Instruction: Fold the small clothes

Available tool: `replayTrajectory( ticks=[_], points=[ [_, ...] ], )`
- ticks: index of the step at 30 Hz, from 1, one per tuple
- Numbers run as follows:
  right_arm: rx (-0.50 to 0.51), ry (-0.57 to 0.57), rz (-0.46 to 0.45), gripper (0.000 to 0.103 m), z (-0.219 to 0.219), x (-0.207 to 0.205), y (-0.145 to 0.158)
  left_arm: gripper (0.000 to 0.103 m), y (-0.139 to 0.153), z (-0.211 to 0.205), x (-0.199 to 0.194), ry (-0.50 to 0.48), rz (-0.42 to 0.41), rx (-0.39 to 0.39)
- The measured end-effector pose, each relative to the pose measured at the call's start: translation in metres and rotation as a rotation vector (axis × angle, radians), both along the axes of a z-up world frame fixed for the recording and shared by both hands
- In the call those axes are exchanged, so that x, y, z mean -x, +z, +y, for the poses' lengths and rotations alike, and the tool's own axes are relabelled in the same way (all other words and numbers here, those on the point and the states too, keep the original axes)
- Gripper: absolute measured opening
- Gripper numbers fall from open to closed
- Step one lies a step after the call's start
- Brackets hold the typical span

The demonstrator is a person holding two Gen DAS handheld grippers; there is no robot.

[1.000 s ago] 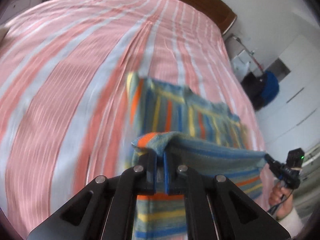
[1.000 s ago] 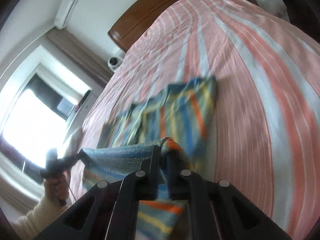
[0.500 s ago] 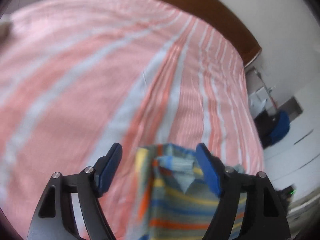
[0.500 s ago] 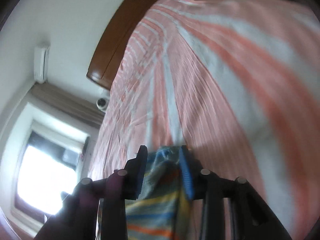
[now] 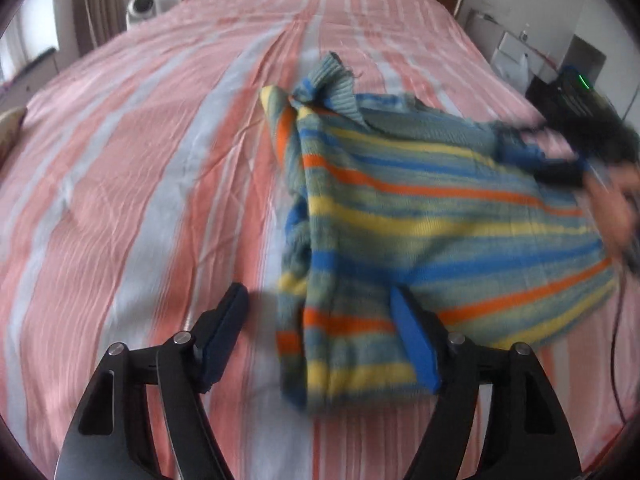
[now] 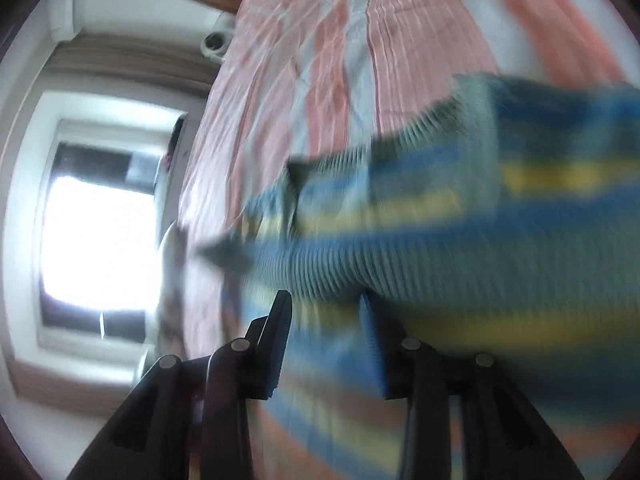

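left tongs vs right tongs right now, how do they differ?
The left tongs stand wide open; the right tongs stand much narrower. The left tongs straddle the sweater's edge, with pink striped bedsheet between the jaws too; between the right tongs only blurred knit shows. Shared: both have just been opening, neither presses on the sweater, and both have blue pads on black arms.

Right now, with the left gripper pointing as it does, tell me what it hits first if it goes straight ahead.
Most likely the striped sweater lying on the bed: the left gripper, jaws open, straddles its near left edge. Blur leaves the depth uncertain.
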State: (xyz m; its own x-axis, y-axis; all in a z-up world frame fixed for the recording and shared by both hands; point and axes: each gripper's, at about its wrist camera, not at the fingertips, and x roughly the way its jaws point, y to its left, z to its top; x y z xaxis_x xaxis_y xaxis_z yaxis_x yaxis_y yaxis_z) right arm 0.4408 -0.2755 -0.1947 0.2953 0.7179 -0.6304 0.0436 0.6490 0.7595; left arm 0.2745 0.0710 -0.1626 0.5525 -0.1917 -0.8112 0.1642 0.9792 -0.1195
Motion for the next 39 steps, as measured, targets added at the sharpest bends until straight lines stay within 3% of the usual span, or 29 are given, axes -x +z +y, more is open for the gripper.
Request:
replayTrajectory(
  ticks=[2, 4, 6, 8, 12, 16, 19, 22, 24, 26, 29, 32, 35, 39],
  points=[
    [-0.030, -0.158, -0.162, 0.038, -0.003, -0.005, 0.021, 0.078, 0.000, 0.002, 0.006, 0.000, -0.020, 0.012],
    [-0.088, -0.213, -0.263, 0.040, -0.003, -0.005, 0.045, 0.079, -0.004, 0.006, 0.010, 0.004, -0.047, 0.052],
    [-0.089, -0.153, -0.263, 0.043, 0.009, -0.001, 0.059, 0.081, -0.007, 0.008, 0.011, 0.004, -0.066, 0.067],
    [-0.039, -0.023, -0.246, 0.045, 0.035, 0.004, 0.064, 0.084, -0.010, 0.005, 0.013, 0.000, -0.090, 0.059],
    [0.048, 0.218, -0.187, 0.045, 0.087, 0.022, 0.047, 0.084, -0.009, 0.005, 0.014, -0.001, -0.102, 0.061],
    [0.168, 0.294, -0.238, 0.045, 0.079, 0.042, 0.033, 0.084, -0.009, 0.008, 0.016, -0.004, -0.108, 0.080],
    [0.230, 0.142, -0.207, 0.045, 0.007, 0.027, 0.025, 0.086, -0.011, 0.007, 0.015, -0.007, -0.116, 0.076],
    [0.313, -0.167, -0.149, 0.045, -0.099, 0.018, 0.019, 0.087, -0.011, 0.005, 0.018, -0.009, -0.117, 0.064],
    [0.322, -0.323, -0.169, 0.047, -0.156, 0.032, 0.033, 0.089, -0.012, 0.004, 0.016, -0.010, -0.116, 0.058],
    [0.287, -0.328, -0.233, 0.048, -0.182, 0.056, 0.053, 0.091, -0.011, 0.003, 0.015, -0.013, -0.110, 0.055],
    [0.245, -0.176, -0.284, 0.051, -0.180, 0.105, 0.068, 0.090, 0.003, -0.003, 0.020, 0.022, -0.092, -0.032],
    [0.259, -0.059, -0.333, 0.056, -0.162, 0.179, 0.067, 0.089, 0.029, -0.024, 0.040, -0.018, -0.150, -0.067],
    [0.327, -0.042, -0.378, 0.056, -0.159, 0.249, 0.052, 0.090, 0.051, -0.079, 0.064, -0.173, -0.199, -0.087],
    [0.363, -0.122, -0.376, 0.056, -0.158, 0.302, 0.032, 0.090, 0.042, -0.179, 0.084, -0.417, -0.182, -0.115]
  ],
)
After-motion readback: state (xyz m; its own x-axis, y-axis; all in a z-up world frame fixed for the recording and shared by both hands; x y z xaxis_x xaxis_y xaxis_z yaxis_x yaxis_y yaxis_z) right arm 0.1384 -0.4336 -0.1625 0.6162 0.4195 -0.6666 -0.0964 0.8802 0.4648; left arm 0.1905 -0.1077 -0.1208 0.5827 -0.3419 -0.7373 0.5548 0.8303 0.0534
